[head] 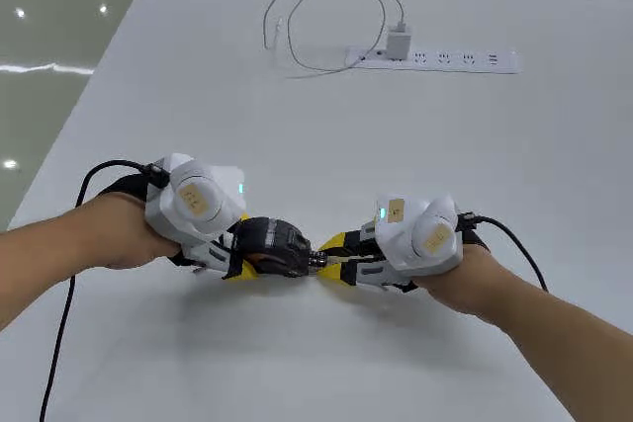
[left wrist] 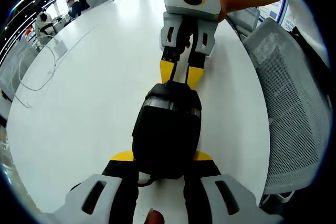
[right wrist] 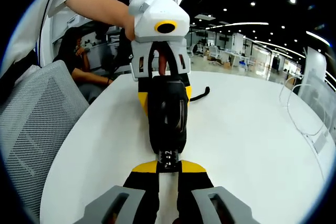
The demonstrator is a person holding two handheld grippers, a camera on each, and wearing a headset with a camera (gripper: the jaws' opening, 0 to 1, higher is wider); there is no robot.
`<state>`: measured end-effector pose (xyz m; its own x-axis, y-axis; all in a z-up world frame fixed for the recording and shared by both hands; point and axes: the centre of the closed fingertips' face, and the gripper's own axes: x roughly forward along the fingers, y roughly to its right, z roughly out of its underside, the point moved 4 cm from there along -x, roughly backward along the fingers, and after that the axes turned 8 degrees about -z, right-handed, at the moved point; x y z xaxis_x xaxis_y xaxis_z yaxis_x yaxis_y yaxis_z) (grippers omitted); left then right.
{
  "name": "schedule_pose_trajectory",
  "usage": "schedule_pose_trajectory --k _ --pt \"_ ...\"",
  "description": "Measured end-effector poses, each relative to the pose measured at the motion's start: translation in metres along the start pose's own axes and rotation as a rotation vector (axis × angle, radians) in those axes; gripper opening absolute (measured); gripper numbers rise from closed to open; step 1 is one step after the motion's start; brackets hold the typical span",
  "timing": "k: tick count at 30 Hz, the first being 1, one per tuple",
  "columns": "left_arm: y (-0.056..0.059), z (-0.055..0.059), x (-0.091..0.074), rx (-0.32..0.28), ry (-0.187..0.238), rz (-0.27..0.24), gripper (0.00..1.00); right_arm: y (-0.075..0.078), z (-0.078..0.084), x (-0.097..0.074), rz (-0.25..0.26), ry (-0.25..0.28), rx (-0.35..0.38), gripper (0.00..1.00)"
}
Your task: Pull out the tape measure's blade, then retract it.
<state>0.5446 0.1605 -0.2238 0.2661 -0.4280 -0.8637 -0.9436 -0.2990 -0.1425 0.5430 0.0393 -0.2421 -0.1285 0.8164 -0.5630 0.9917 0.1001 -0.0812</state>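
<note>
- Tape measure point(head: 275, 244) is black and sits low over the white table point(head: 396, 145), between the two grippers and near the person's side. I cannot tell if it touches the table.
- Left gripper point(left wrist: 163, 157) has its jaws pressed on both sides of the black case. I think it grips the fat part so the case cannot slide when the blade gets pulled.
- Right gripper point(right wrist: 168, 169) points straight at the left one, nose to nose. Its jaws are almost together and pinch the little end of the blade point(right wrist: 167, 157), right at the mouth of the case.
- Blade shows just a tiny bit, with some numbers on it, so I think the pull is only starting.
- Both grippers lie in one line. That looks like a good way to pull, since the blade can come out straight and not bend.
- Next, the right gripper needs to move away from the case while the left one grips hard.
- Power strip point(head: 445, 58) and its white cable point(head: 326, 17) lie far back on the table, well apart from the work.
</note>
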Motion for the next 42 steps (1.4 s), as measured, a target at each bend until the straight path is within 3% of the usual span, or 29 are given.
schedule_pose_trajectory --k 42 --pt "0.000 0.001 0.001 0.001 -0.005 -0.002 0.28 -0.005 0.022 -0.040 0.027 -0.060 0.021 0.07"
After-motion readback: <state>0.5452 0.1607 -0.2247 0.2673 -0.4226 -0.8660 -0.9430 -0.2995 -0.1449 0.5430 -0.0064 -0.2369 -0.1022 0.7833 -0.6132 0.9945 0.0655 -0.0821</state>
